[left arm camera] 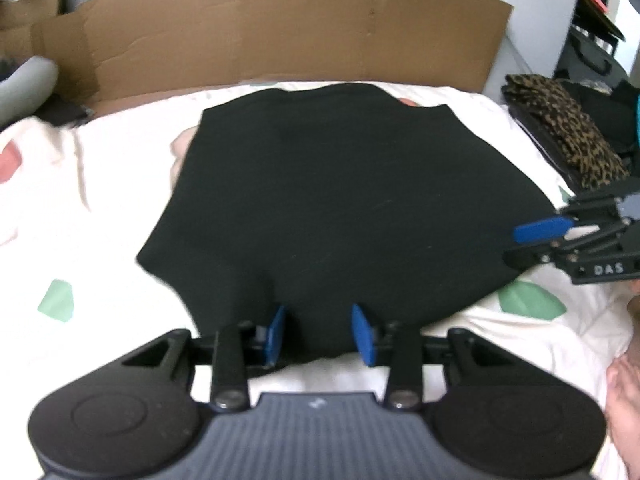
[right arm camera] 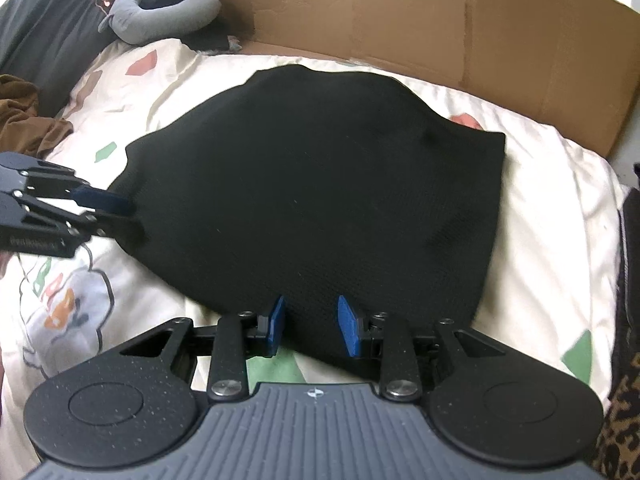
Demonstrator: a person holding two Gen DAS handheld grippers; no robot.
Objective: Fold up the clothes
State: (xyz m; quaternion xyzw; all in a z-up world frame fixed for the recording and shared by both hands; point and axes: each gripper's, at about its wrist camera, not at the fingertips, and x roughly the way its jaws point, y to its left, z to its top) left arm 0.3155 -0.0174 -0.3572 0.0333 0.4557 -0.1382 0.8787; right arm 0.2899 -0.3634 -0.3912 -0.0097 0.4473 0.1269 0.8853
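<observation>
Black garment (left arm camera: 328, 208) hides its folds; left gripper (left arm camera: 318, 334) and right gripper (right arm camera: 310, 326) both spread at its near hem, grasping nothing

Left gripper (left arm camera: 318, 334) low, jaws apart; right gripper (right arm camera: 311, 330) likewise, jaws parted.

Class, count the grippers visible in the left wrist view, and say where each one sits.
2. The left gripper is at the near edge of the black garment; the right gripper is at its right edge.
</observation>
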